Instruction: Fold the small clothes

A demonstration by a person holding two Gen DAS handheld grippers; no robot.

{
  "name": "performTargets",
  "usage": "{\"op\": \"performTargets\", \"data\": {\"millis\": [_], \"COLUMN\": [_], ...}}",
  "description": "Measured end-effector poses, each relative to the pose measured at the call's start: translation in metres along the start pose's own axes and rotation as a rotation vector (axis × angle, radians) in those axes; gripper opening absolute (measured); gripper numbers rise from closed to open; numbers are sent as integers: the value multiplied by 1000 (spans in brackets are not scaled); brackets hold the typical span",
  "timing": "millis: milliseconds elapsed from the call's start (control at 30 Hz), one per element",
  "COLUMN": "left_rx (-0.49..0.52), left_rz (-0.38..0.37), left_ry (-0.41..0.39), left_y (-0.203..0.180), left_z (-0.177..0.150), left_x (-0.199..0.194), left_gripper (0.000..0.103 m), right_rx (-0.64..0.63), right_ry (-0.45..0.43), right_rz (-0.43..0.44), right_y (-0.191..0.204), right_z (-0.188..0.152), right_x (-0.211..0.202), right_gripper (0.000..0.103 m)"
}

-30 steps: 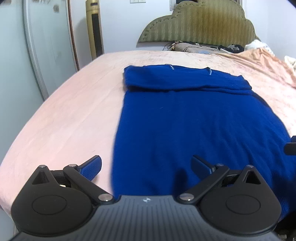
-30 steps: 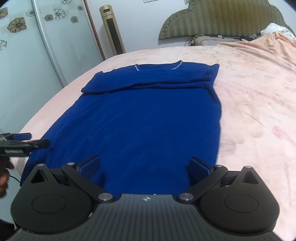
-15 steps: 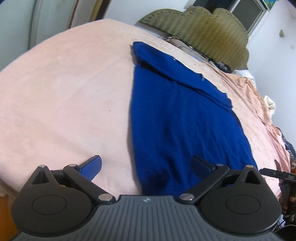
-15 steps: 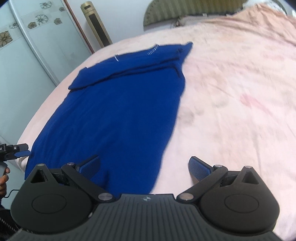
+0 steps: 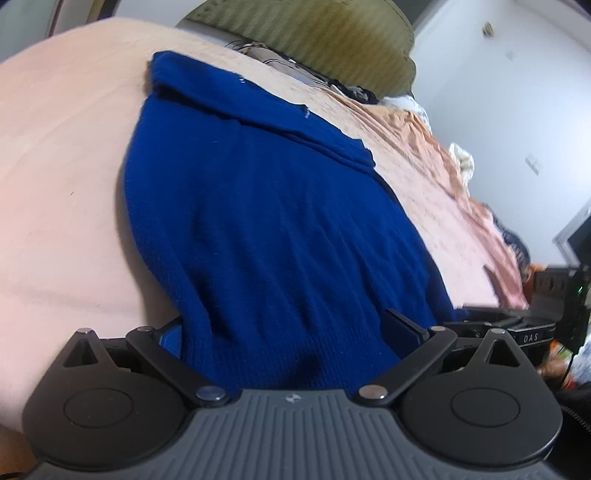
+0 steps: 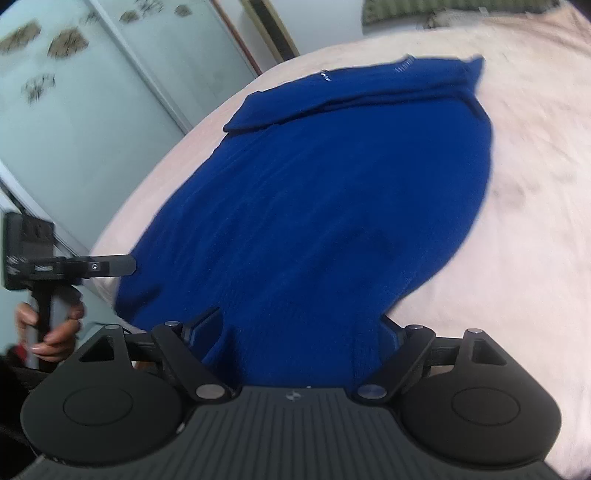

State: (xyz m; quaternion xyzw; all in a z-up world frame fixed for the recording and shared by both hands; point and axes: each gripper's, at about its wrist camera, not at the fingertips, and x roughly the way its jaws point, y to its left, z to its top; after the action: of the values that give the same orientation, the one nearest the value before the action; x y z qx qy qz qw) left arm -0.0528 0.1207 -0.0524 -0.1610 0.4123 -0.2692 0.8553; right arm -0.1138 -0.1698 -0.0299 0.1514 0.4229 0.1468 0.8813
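A dark blue sweater [image 5: 277,206] lies flat on the pink bed sheet [image 5: 55,166], its top end folded over near the headboard. My left gripper [image 5: 288,328] is at the near hem on the sweater's left side, jaws wide, with the hem's cloth lying between them. In the right wrist view the same sweater [image 6: 332,184] fills the middle. My right gripper [image 6: 299,328] is at the hem's right corner, and its jaws are closing with gathered cloth between them. One of the left gripper's fingers [image 6: 110,266] shows at the far left, with a hand [image 6: 48,332] on the handle.
An olive padded headboard [image 5: 314,33] stands at the far end of the bed, with cables and bundled cloth below it. A pale wardrobe door [image 6: 74,110] with flower prints runs along the bed's left side. Bare sheet [image 6: 535,184] stretches to the right of the sweater.
Both grippers have tipped down and moved in onto the near hem, and cloth now lies between each pair of jaws. The right jaws have narrowed. The left jaws stand as wide as before.
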Motion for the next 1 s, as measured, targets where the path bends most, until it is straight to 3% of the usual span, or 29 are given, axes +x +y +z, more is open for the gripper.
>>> {"op": "performTargets", "data": {"millis": [100, 167, 200, 267, 367, 467, 633, 733, 900, 1000], "left_rx": [36, 47, 40, 5, -48, -65, -68, -46, -13, -54], "left_rz": [39, 81, 94, 122, 135, 115, 7, -19, 6, 61], "left_ry": [-3, -6, -6, -6, -3, 1, -15, -34, -64, -25], "left_y": [-8, -8, -6, 0, 7, 4, -13, -25, -28, -15], "left_z": [-2, -2, -1, 0, 1, 3, 10, 13, 14, 12], "left_x": [3, 0, -2, -5, -8, -9, -18, -28, -41, -31], "left_gripper": [94, 70, 63, 36, 16, 12, 10, 10, 10, 10], "right_rx": [-59, -80, -73, -45, -26, 27, 18, 25, 45, 63], "right_ry": [6, 7, 6, 2, -2, -18, -58, -90, -114, -79], "right_rz": [-53, -100, -113, -106, -57, -11, -36, -39, -29, -22], "right_y": [11, 12, 11, 4, 2, -6, -12, -16, -24, -28], "right_z": [0, -1, -2, -3, -5, 1, 10, 15, 18, 15], "right_x": [3, 2, -1, -6, -6, -8, -25, -41, -56, -45], "right_gripper": [67, 45, 41, 31, 19, 16, 13, 13, 13, 13]}}
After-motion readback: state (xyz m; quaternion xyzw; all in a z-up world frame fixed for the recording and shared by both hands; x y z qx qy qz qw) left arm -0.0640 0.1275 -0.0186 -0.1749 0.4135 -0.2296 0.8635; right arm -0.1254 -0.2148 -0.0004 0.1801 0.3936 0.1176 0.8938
